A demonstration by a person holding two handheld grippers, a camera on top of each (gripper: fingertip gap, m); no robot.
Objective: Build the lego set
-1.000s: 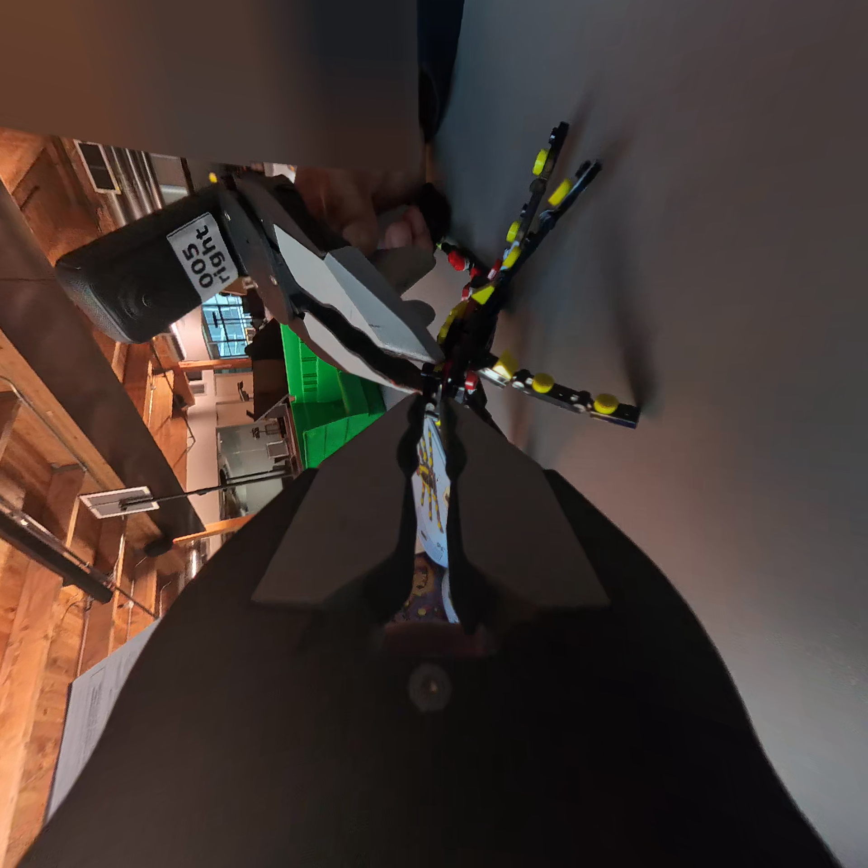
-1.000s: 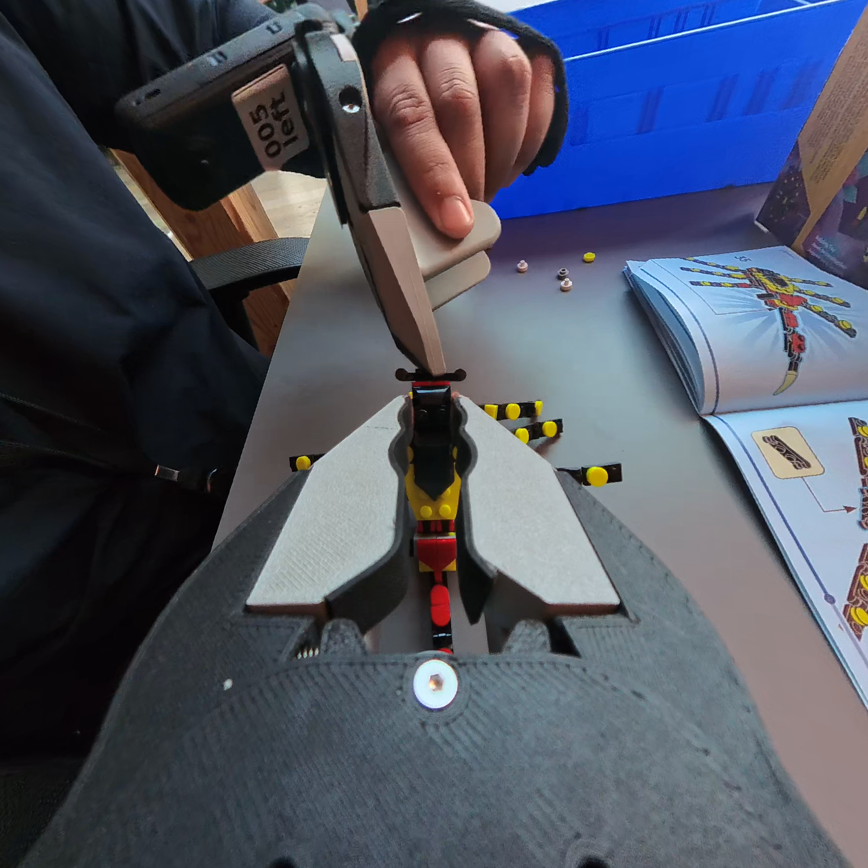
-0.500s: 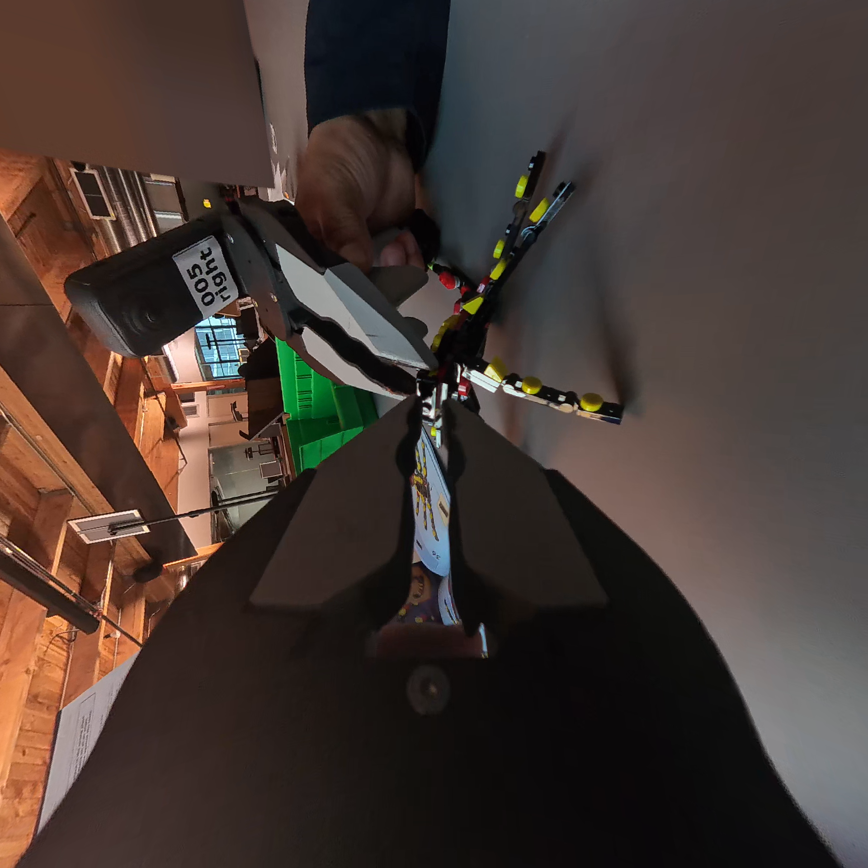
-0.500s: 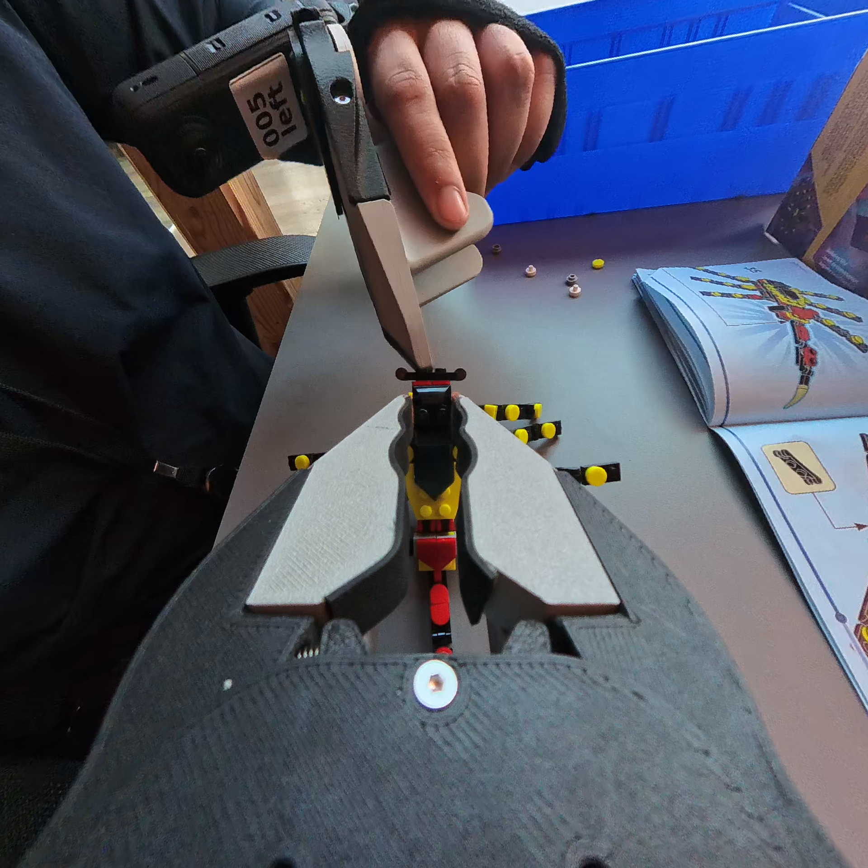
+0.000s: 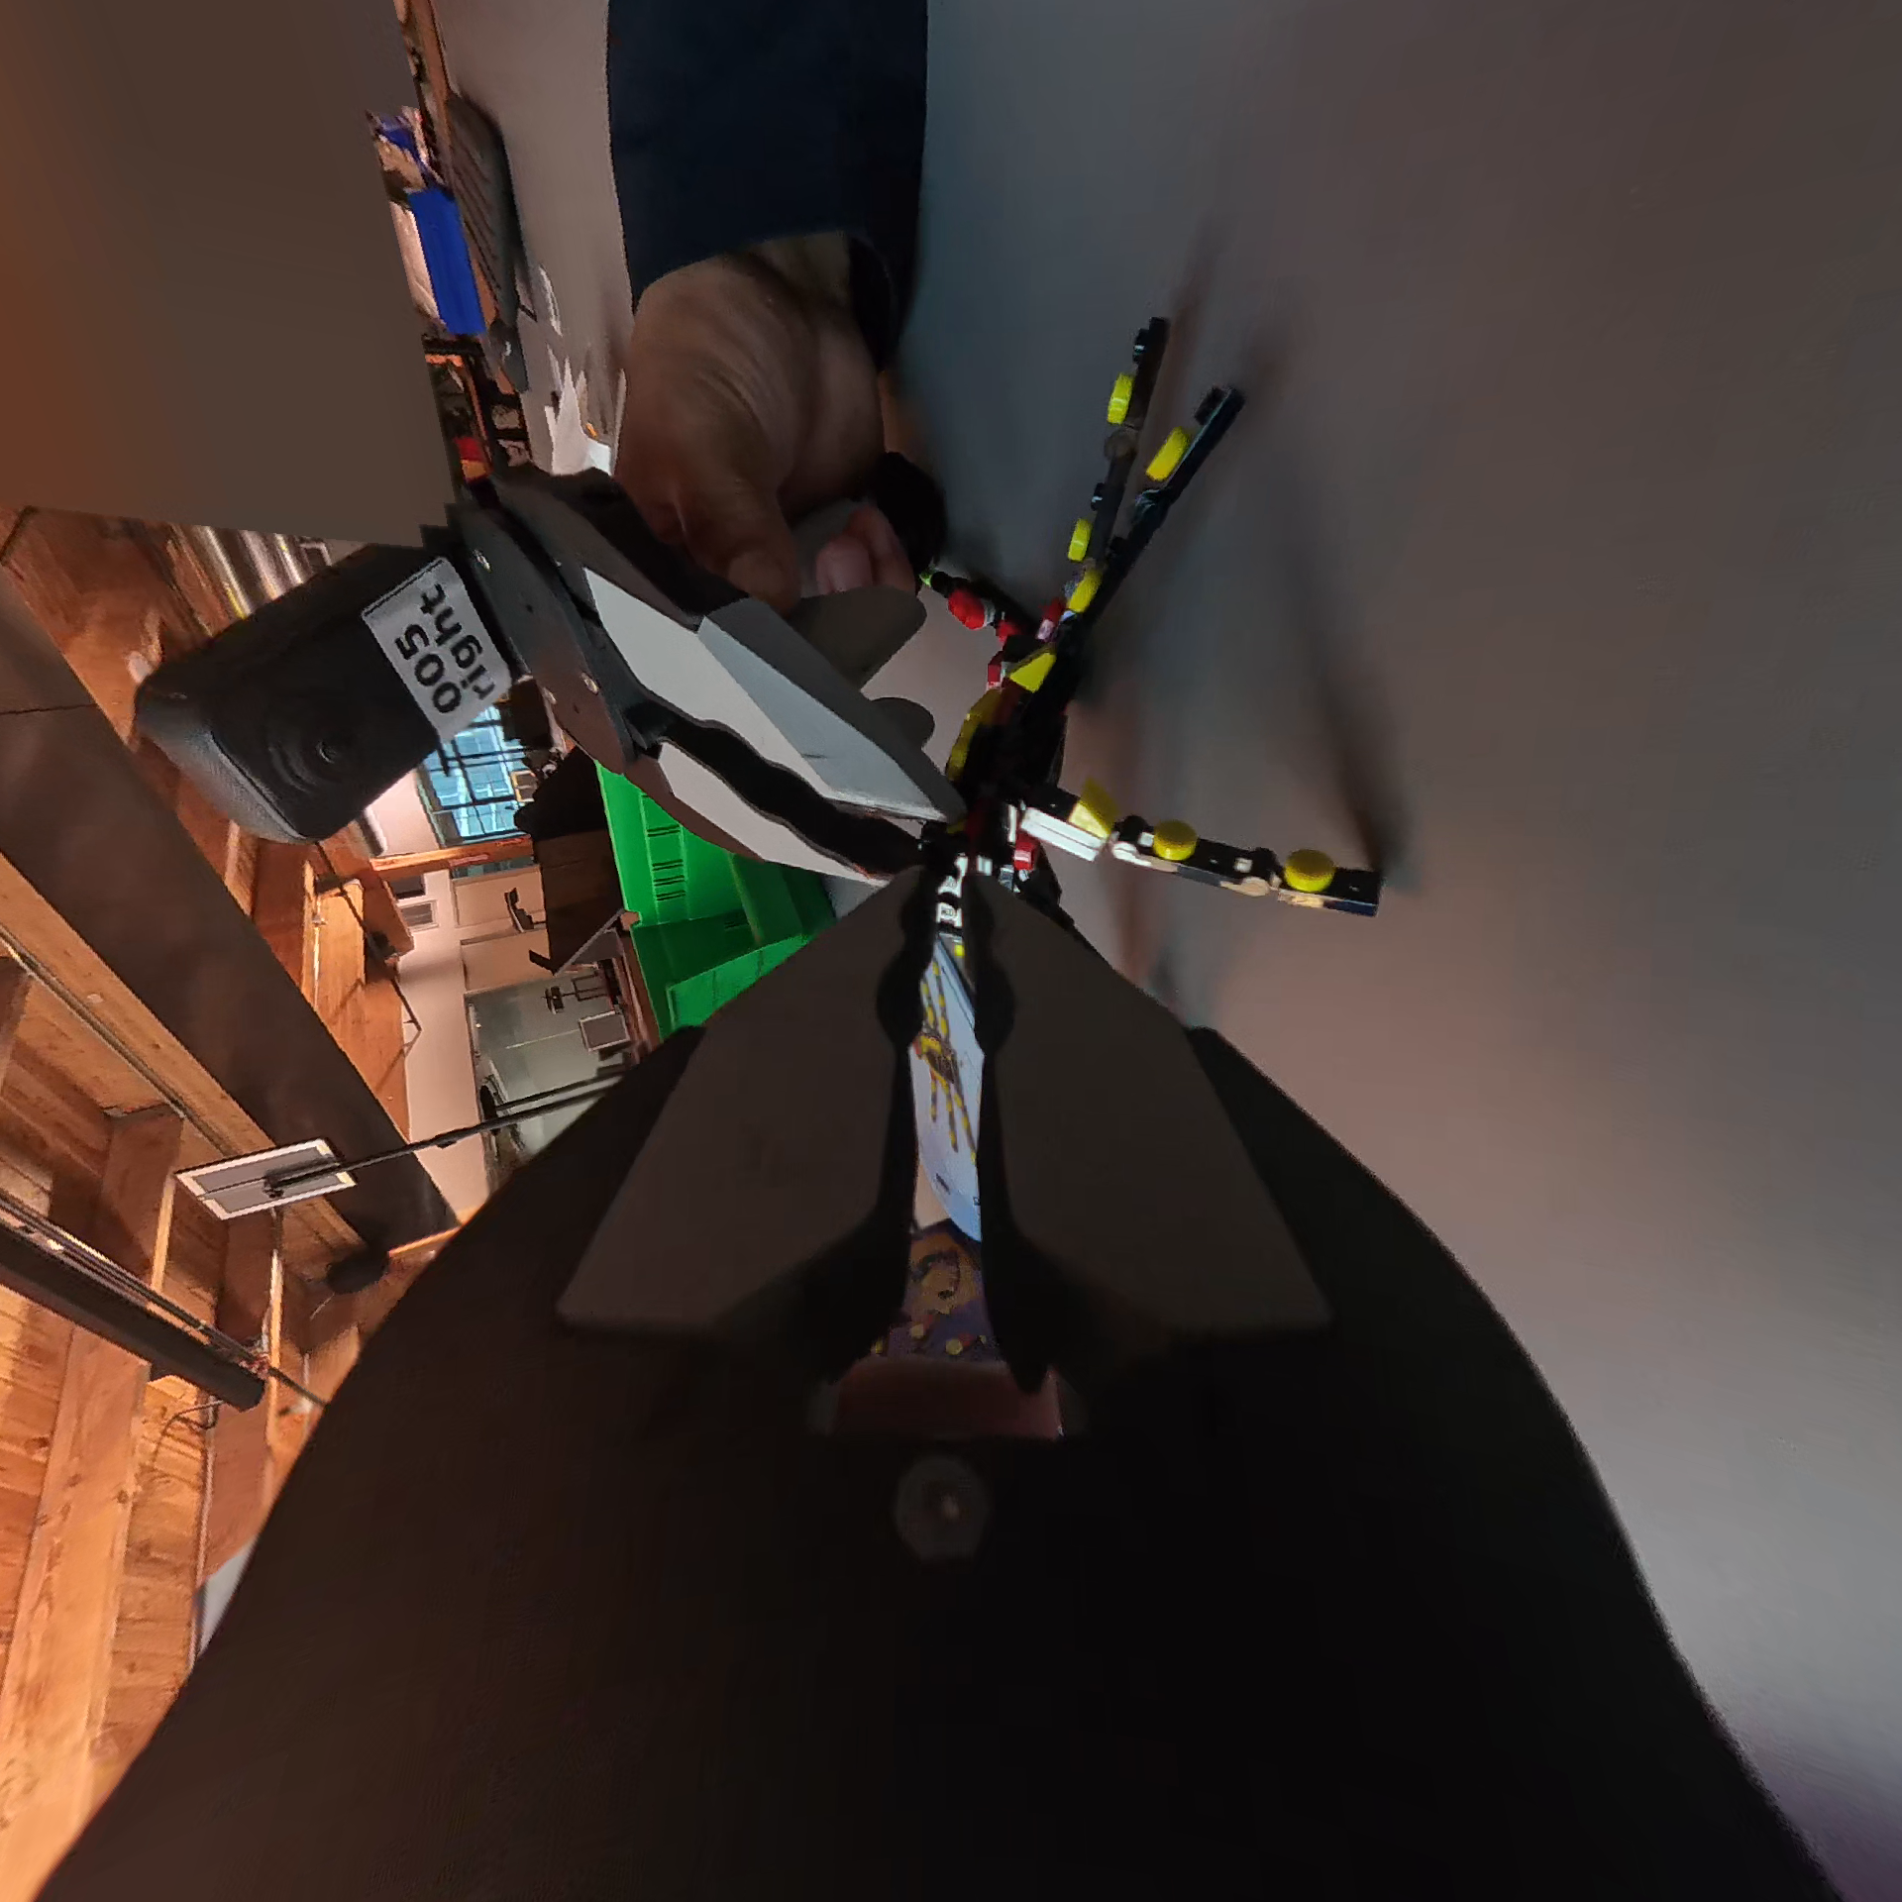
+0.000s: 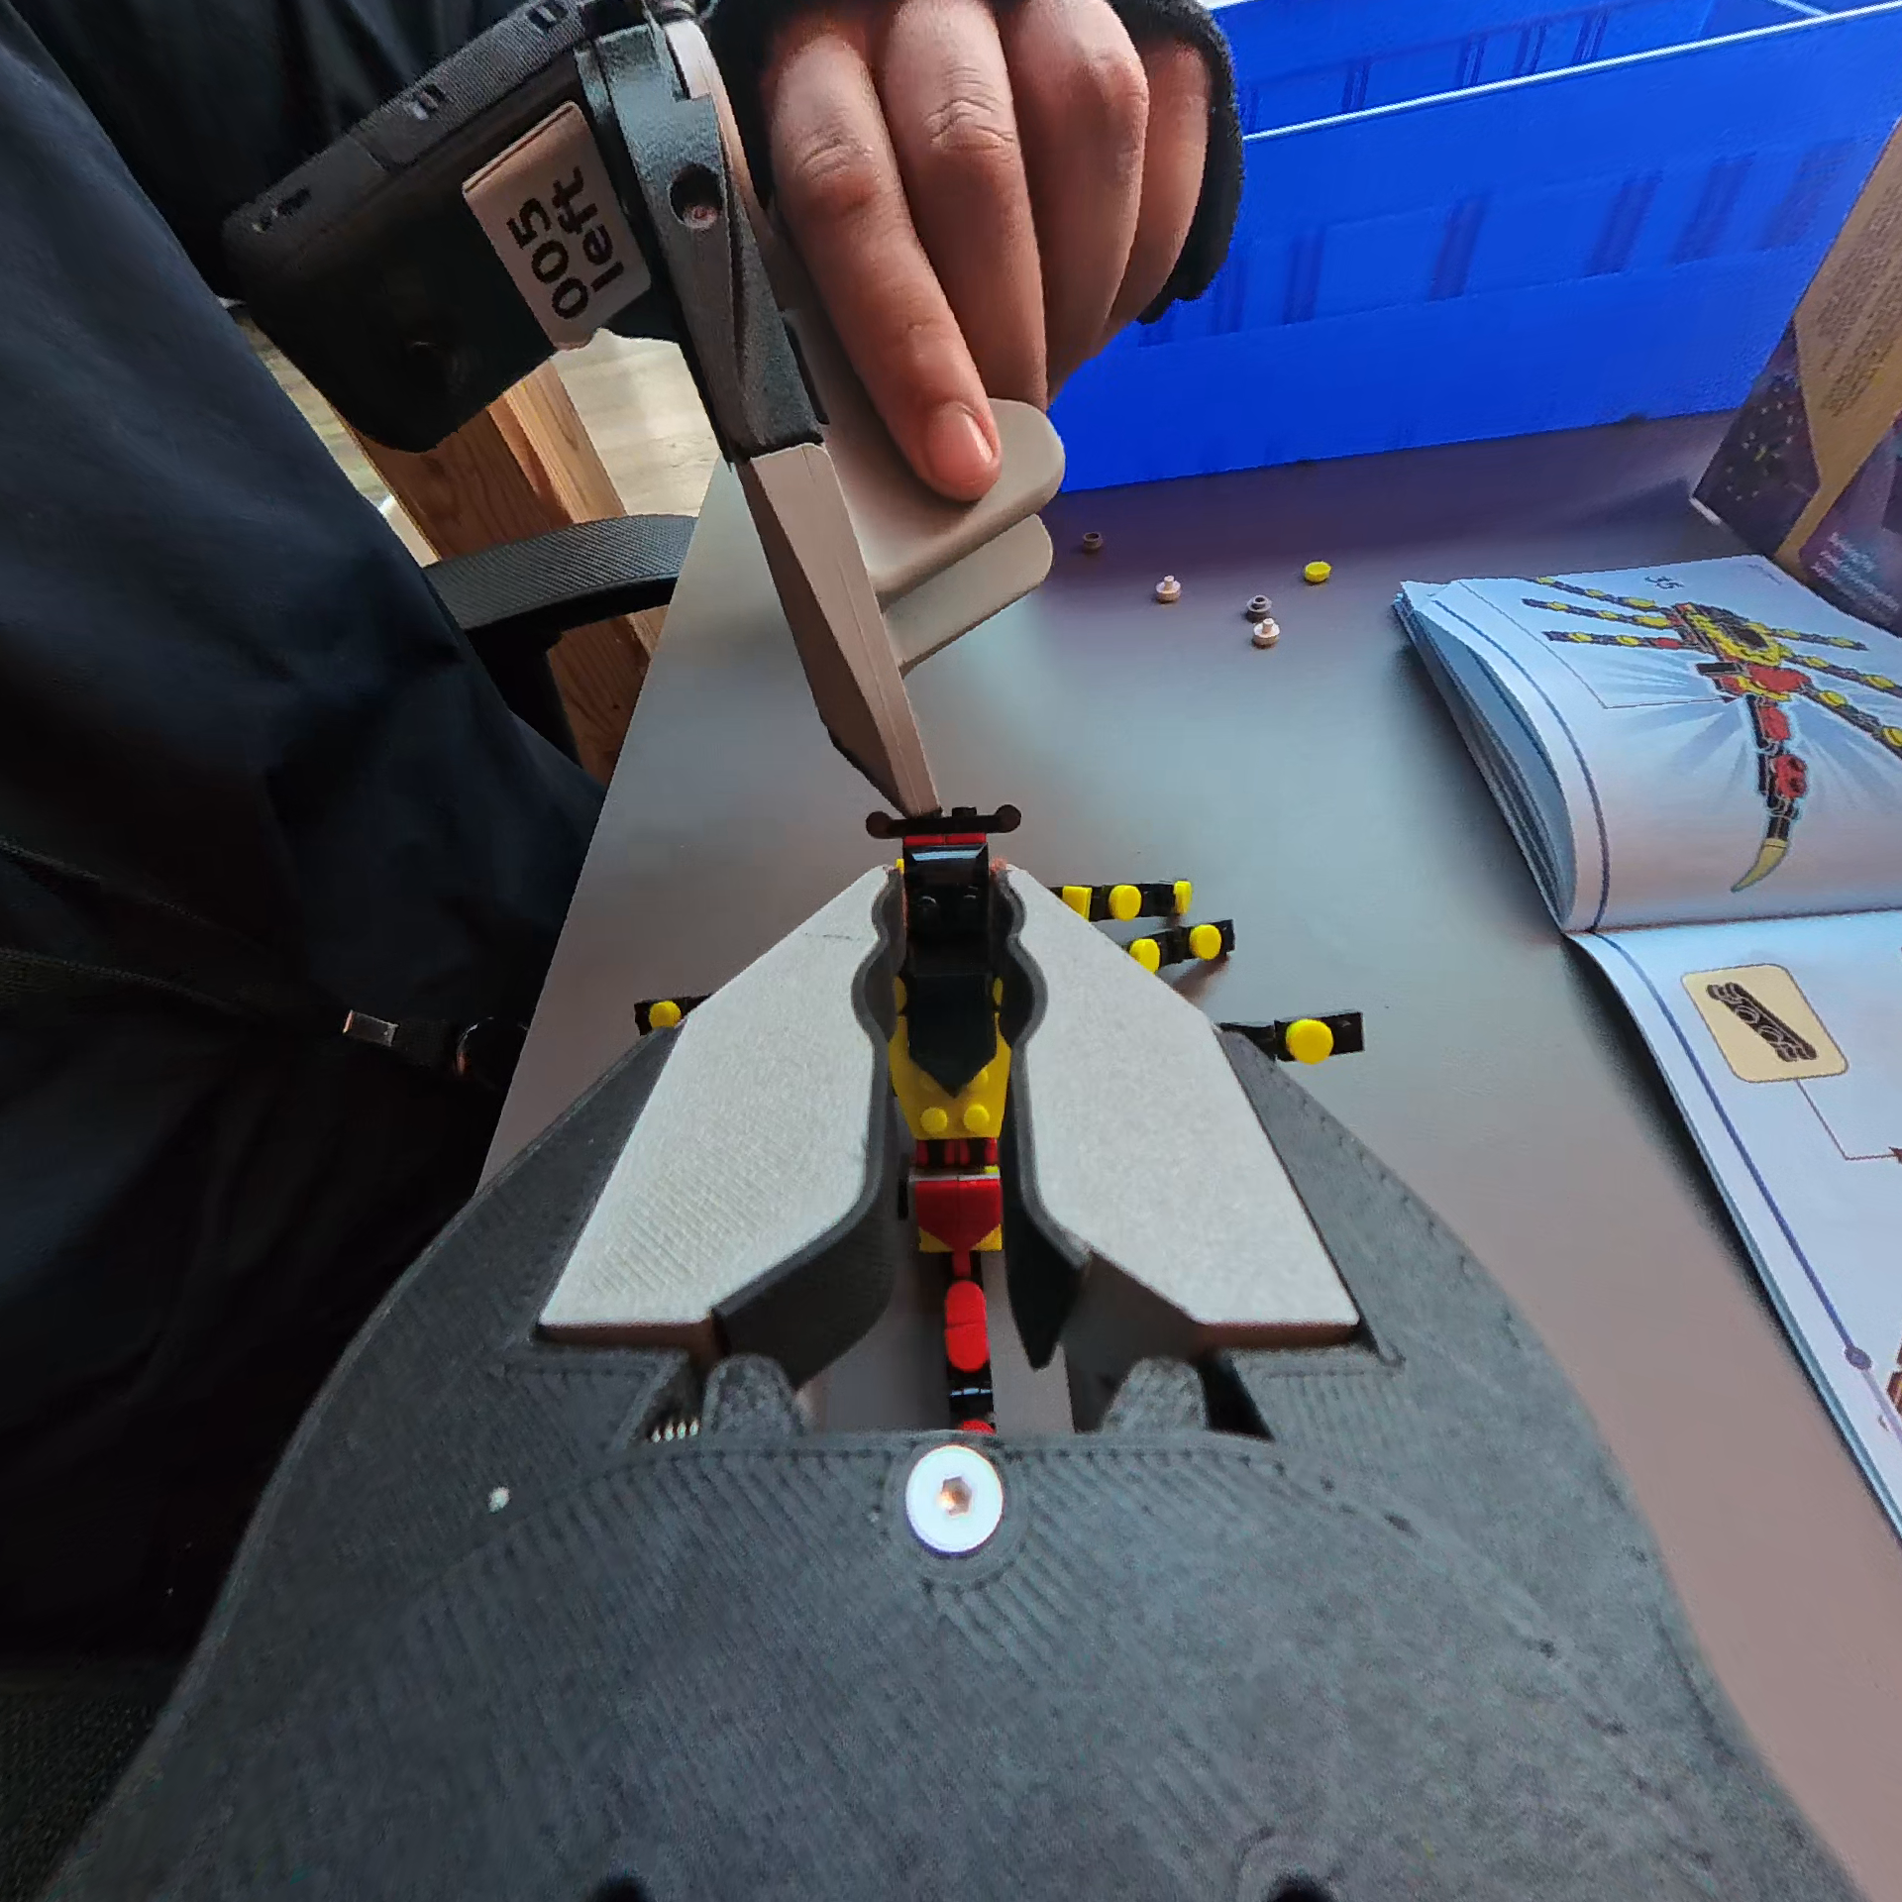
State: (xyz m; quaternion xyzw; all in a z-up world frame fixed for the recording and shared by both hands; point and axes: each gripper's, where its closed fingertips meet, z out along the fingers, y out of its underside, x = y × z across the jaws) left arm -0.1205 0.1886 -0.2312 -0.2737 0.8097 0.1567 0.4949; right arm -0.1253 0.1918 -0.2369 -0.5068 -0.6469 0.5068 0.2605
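Note:
The lego model (image 6: 952, 1040), black, yellow and red with black legs bearing yellow studs, lies on the grey table (image 6: 1338, 823). My right gripper (image 6: 947, 890) is shut on its body from both sides. My left gripper (image 6: 916, 798) comes down from above, its tips shut on a small black bar piece (image 6: 942, 820) at the model's head. In the left wrist view, my left gripper (image 5: 945, 887) meets the model (image 5: 1029, 720) at its tips. The right gripper (image 5: 931, 823) holds the model from the left, and the legs (image 5: 1225, 859) splay over the table.
An open instruction booklet (image 6: 1647, 741) lies to the right. A blue bin (image 6: 1544, 257) and a cardboard box (image 6: 1832, 412) stand behind it. A few loose studs (image 6: 1261, 618) lie near the back. The table's left edge runs beside a person's dark jacket (image 6: 206, 823). My left and right fingertips are right by each other.
The left gripper has tilted a little while its tips stay on the black bar piece. The right gripper and the model have hardly moved.

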